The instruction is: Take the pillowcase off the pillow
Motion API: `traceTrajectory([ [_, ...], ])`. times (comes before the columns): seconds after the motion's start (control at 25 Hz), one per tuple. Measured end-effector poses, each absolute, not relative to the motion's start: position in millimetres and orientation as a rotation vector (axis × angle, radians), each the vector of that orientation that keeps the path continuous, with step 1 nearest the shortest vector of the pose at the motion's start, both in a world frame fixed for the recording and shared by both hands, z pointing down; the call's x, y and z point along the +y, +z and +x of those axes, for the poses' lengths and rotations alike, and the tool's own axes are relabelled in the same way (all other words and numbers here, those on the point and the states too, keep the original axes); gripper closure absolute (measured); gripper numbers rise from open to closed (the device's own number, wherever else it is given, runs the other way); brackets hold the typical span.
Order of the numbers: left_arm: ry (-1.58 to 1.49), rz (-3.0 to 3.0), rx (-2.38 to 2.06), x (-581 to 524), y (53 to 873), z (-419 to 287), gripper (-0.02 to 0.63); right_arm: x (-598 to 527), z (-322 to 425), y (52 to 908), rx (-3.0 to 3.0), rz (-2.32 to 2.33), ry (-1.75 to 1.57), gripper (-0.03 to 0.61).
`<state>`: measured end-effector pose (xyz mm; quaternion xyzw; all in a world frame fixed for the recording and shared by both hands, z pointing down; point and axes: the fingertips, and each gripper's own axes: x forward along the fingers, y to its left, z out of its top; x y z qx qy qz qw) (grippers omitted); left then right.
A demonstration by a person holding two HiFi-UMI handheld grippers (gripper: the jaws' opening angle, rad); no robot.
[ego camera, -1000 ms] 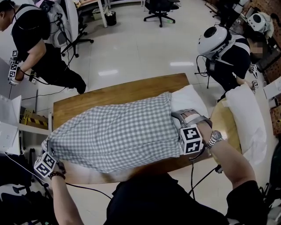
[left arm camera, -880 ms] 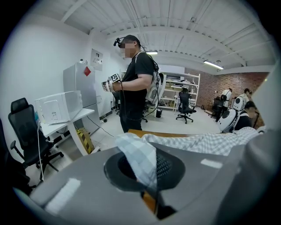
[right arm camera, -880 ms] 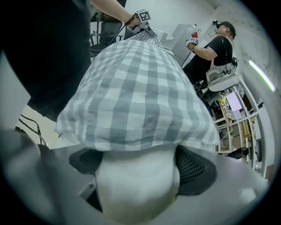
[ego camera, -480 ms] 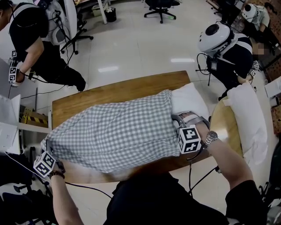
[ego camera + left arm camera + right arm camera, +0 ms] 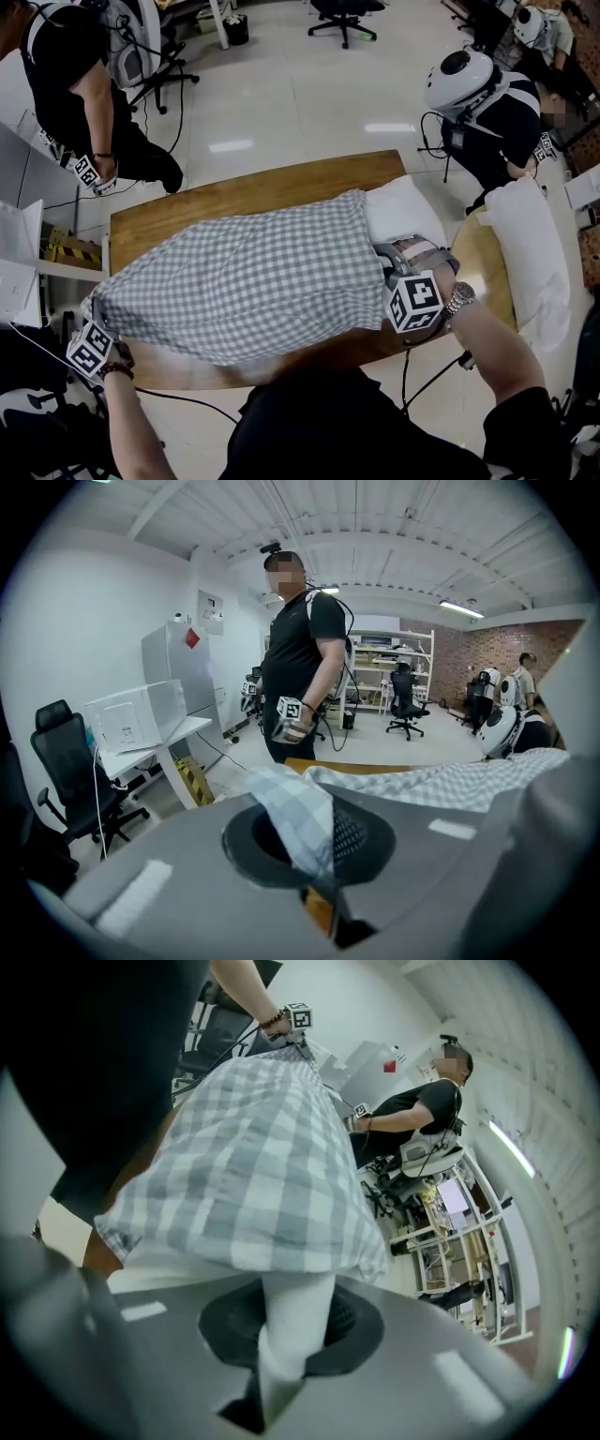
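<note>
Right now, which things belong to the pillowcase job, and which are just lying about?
Job: checked pillowcase; white pillow inside it; left tool, shut on pillowcase; right tool, jaws just closed on pillow.
Lying about: spare pillow; office chair.

The room is presenting as a robotics lab set in an office-type space. Swivel chairs (image 5: 342, 19) are standing on a glossy tiled floor (image 5: 281, 103). Metal shelving (image 5: 394, 667) is standing near a brick wall (image 5: 487, 651). Other workers, one wearing a white helmet (image 5: 457, 80), are handling marker-cube rigs (image 5: 86, 172) near a wooden bench (image 5: 244, 197).
</note>
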<state>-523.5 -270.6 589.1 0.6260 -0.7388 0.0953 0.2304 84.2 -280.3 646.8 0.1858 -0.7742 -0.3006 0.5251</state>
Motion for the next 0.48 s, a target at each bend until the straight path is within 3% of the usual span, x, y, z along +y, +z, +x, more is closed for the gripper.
traceTrajectory([
  [0.48,0.077,1.624,-2.120,-256.4,558.0,-546.5,0.606,-284.1,127.6,545.6,-1.829,0.675,-0.793,0.551],
])
